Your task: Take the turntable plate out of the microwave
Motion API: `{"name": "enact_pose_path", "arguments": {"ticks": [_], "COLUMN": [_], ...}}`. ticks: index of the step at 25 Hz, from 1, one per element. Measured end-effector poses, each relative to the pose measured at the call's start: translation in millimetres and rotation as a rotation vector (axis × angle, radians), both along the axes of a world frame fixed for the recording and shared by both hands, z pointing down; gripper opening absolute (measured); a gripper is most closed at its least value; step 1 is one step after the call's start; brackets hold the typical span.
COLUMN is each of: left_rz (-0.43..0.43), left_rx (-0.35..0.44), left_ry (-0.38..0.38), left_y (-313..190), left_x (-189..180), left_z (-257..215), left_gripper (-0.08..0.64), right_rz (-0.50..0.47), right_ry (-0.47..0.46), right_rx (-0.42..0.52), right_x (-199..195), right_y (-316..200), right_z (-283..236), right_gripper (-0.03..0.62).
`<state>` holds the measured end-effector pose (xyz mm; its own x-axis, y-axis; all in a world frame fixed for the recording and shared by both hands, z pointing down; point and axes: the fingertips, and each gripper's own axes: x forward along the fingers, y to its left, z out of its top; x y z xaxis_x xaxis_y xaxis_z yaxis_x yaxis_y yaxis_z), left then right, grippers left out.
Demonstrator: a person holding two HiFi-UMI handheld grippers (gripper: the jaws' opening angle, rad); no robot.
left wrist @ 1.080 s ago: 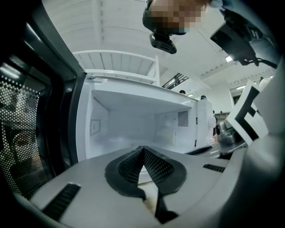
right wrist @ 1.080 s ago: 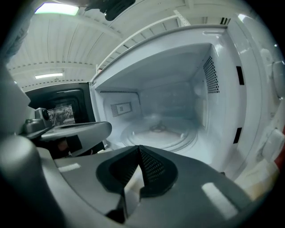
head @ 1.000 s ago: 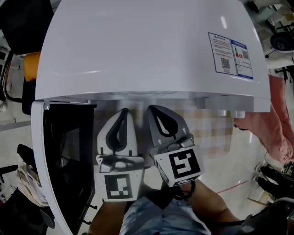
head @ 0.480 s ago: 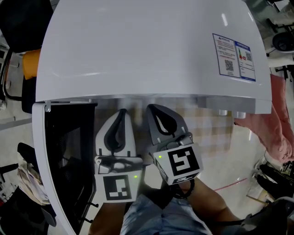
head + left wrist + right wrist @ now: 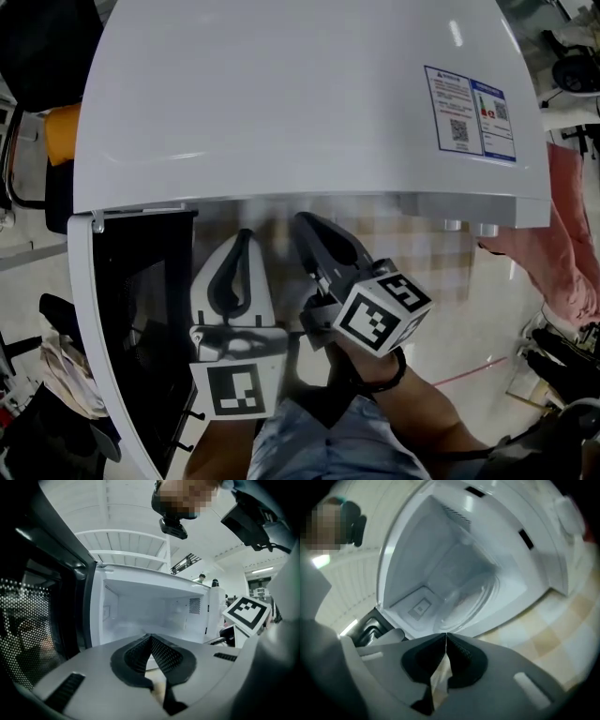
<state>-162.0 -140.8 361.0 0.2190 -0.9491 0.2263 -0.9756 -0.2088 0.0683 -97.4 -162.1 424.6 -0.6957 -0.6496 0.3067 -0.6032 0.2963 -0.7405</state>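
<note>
- Clear round glass turntable plate [image 5: 471, 597]: lies flat on the floor inside the open white microwave [image 5: 309, 94].
- Judged stiff, fairly heavy, slick, breakable; take it by the rim nearest the microwave's opening.
- Left tool [image 5: 150, 637] and right tool [image 5: 445, 634]: jaws together, empty, just outside the microwave's opening.

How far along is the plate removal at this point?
Done: the microwave door stands open. In hand: the left gripper and the right gripper sit in front of the opening, both shut with nothing between their jaws. Left: the plate lies inside on the cavity floor, untouched; it has yet to be gripped and drawn out.
</note>
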Motion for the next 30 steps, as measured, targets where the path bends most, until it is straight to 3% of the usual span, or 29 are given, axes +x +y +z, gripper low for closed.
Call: {"name": "enact_pose_path", "arguments": {"ticks": [5, 9, 14, 21, 30], "left_rz": [-0.001, -0.001, -0.006, -0.008, -0.014], "left_rx": [-0.01, -0.018, -0.022, -0.028, -0.027], "left_ry": [-0.006, -0.008, -0.006, -0.003, 0.003], "left_y": [0.8, 0.2, -2.4, -4.9, -4.6], "left_x": [-3.0, -4.6, -7.9, -9.4, -12.5], "left_z": [-1.8, -0.7, 0.0, 2.3, 2.9], "left_gripper": [0.006, 0.007, 0.006, 0.008, 0.006], "right_rz": [0.09, 0.144, 0.173, 0.194, 0.218], "right_ry": [-0.321, -0.458, -0.516, -0.489, -0.534], "right_rx": [-0.141, -0.197, -0.231, -0.259, -0.26], "right_x": [4.6, 4.3, 2.8, 4.0, 6.9], "right_y": [-10.3, -19.1, -24.9, -25.3, -22.4], "right_z": [7.1, 6.6, 9.5, 16.1, 16.3], "right_gripper": [0.067, 0.092, 0.092, 0.033, 0.021]}}
